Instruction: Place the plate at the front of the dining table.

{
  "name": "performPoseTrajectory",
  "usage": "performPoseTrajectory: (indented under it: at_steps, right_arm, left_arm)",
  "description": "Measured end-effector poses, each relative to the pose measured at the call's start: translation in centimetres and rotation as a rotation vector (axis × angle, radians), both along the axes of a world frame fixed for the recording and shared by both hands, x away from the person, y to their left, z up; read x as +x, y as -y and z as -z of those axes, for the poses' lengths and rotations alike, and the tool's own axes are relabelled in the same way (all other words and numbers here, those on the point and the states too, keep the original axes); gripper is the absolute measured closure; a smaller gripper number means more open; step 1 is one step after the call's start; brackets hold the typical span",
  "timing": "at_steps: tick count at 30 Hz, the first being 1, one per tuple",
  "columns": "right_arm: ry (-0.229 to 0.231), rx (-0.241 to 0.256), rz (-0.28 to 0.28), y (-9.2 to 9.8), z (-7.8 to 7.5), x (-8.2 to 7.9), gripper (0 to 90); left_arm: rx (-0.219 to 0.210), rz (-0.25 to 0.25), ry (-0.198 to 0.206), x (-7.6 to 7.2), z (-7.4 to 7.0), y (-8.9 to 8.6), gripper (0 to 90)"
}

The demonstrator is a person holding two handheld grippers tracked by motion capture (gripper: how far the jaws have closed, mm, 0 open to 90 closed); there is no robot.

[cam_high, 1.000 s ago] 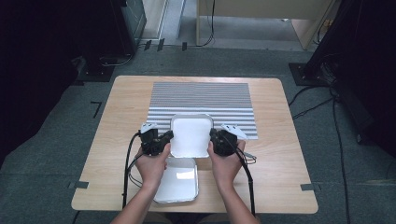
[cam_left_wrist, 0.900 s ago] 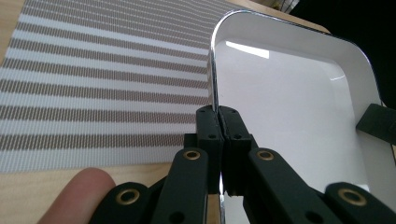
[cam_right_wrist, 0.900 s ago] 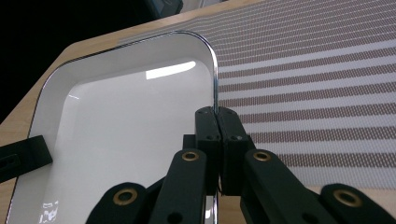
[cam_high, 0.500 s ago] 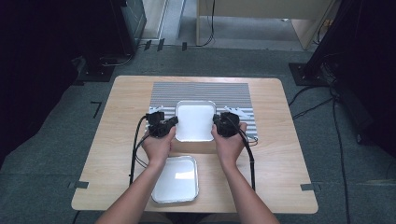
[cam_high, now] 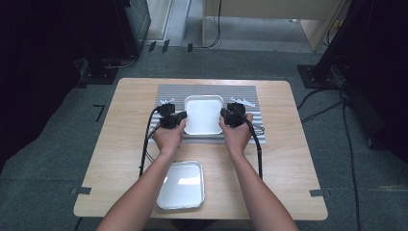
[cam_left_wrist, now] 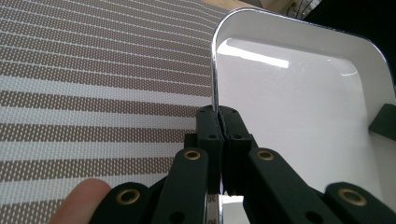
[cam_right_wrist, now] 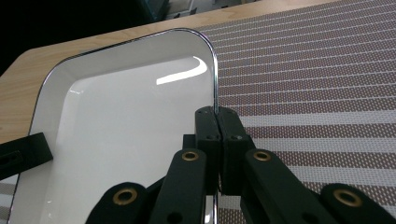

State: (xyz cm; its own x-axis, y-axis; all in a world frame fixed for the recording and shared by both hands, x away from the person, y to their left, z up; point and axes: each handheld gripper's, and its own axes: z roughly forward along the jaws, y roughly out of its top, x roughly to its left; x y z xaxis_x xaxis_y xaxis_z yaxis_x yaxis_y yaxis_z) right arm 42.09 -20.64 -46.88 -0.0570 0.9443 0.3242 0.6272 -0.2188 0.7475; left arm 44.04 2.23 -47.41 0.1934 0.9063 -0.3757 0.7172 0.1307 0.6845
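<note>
In the high view a white tray [cam_high: 203, 114] sits just above the centre of the frame, over a striped mat [cam_high: 208, 91] on the far half of a wooden table [cam_high: 288, 159]. The left gripper [cam_high: 180, 119] pinches the tray's left rim and the right gripper [cam_high: 224, 117] pinches its right rim, each held in a hand coming up from the bottom of the frame. In the left gripper view the left gripper [cam_left_wrist: 218, 122] has its black jaws pressed together on the thin shiny rim of the tray [cam_left_wrist: 299, 98], which fills the right side of the frame, with the mat [cam_left_wrist: 93, 84] at left and a fingertip [cam_left_wrist: 77, 200] at the lower left corner. In the right gripper view the right gripper [cam_right_wrist: 217, 122] is likewise clamped tight on the rim, the tray [cam_right_wrist: 126, 121] spreading over the left of the frame and the mat [cam_right_wrist: 317, 79] over the right. Whether the tray rests on the mat or hangs just above it cannot be told. A second tray [cam_high: 182, 185] lies on the bare wood at lower centre of the high view, between the forearms and well apart from the first.
</note>
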Motion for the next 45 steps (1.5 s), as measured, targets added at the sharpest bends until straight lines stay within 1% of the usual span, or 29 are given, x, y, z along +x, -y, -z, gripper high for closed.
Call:
performPoseTrajectory:
  at_steps: [3,4,7,8,9,10,11,14,16,17,18,19,20,22,23,24,28,30,32,33,35,36,37,40,41,43,45]
  right_arm:
    - [-0.009,-0.009,0.006,-0.3,0.6,0.6,89.4]
    - [-0.019,-0.014,0.01,-0.3,0.9,1.0,89.4]
    - [-0.017,-0.018,0.01,-0.4,1.0,1.3,89.4]
    - [-0.017,-0.035,0.005,-0.7,1.1,1.7,89.3]
    - [-0.02,-0.044,0.0,-0.8,1.1,2.0,89.4]
    - [-0.02,-0.044,0.0,-0.8,1.1,2.0,89.4]
    - [-0.028,-0.052,-0.007,-0.9,1.3,2.5,89.4]
    - [-0.036,-0.052,-0.008,-1.0,1.5,2.9,89.4]
    - [-0.044,-0.055,-0.005,-1.1,1.8,3.3,89.3]
    - [-0.056,-0.059,-0.006,-1.3,2.1,3.7,89.1]
    - [-0.056,-0.059,-0.006,-1.3,2.1,3.7,89.1]
    - [-0.07,-0.058,-0.007,-1.3,2.5,4.1,88.7]
    - [-0.07,-0.058,-0.007,-1.3,2.5,4.1,88.7]
    - [-0.091,-0.047,-0.001,-1.2,2.9,4.6,88.4]
    - [-0.091,-0.047,-0.001,-1.2,2.9,4.6,88.4]
    - [-0.102,-0.044,0.003,-1.1,3.1,4.9,88.1]
    - [-0.102,-0.039,0.001,-0.9,3.2,5.2,88.0]
    - [-0.106,-0.042,-0.007,-0.8,3.2,5.3,87.6]
    - [-0.115,-0.049,-0.027,-0.6,3.3,5.6,87.0]
    - [-0.115,-0.049,-0.027,-0.6,3.3,5.6,87.0]
    - [-0.117,-0.056,-0.028,-0.5,3.4,5.7,86.6]
    - [-0.11,-0.082,-0.031,-0.7,3.4,5.7,86.0]
    - [-0.107,-0.094,-0.034,-0.8,3.5,5.8,85.8]
    - [-0.102,-0.102,-0.039,-0.8,3.6,5.9,85.6]
    - [-0.105,-0.097,-0.038,-0.8,3.6,6.0,85.7]
    - [-0.105,-0.113,-0.042,-0.9,3.7,6.2,85.3]
    - [-0.104,-0.116,-0.041,-1.0,3.7,6.2,85.2]
  left_arm:
    - [0.017,0.003,-0.016,0.8,0.2,0.0,89.4]
    - [0.019,0.002,-0.018,1.1,0.3,0.1,89.4]
    - [0.011,-0.008,-0.032,1.6,0.5,0.0,89.3]
    - [0.012,-0.01,-0.035,1.8,0.7,-0.1,89.2]
    - [0.01,-0.012,-0.047,2.2,1.0,-0.3,89.1]
    - [0.01,-0.012,-0.047,2.2,1.0,-0.3,89.1]
    - [0.002,-0.016,-0.057,2.6,1.3,-0.4,89.1]
    - [0.009,-0.02,-0.061,2.9,1.6,-0.4,89.0]
    - [0.025,-0.018,-0.063,3.2,1.7,-0.4,89.0]
    - [0.031,-0.022,-0.065,3.6,1.9,-0.4,89.0]
    - [0.031,-0.022,-0.065,3.6,1.9,-0.4,89.0]
    - [0.032,-0.013,-0.08,4.0,2.1,-0.5,89.1]
    - [0.032,-0.013,-0.08,4.0,2.1,-0.5,89.2]
    - [0.033,-0.012,-0.083,4.4,2.2,-0.4,89.3]
    - [0.038,-0.011,-0.084,4.6,2.2,-0.4,89.3]
    - [0.043,-0.011,-0.084,4.9,2.2,-0.2,89.4]
    - [0.04,-0.008,-0.089,5.3,2.2,-0.1,89.3]
    - [0.039,-0.007,-0.094,5.5,2.3,-0.1,89.4]
    - [0.033,-0.01,-0.1,5.6,2.4,0.0,89.3]
    - [0.033,-0.009,-0.101,5.6,2.5,0.0,89.3]
    - [0.03,-0.009,-0.101,5.7,2.5,0.0,89.3]
    - [0.031,-0.009,-0.105,5.8,2.5,0.1,89.3]
    - [0.033,-0.008,-0.106,6.0,2.5,0.0,89.3]
    - [0.028,-0.01,-0.107,6.1,2.6,0.0,89.3]
    - [0.02,-0.011,-0.115,6.2,2.7,-0.1,89.3]
    - [0.011,-0.015,-0.123,6.3,2.8,-0.2,89.2]
    - [0.011,-0.019,-0.123,6.4,2.8,-0.2,89.2]
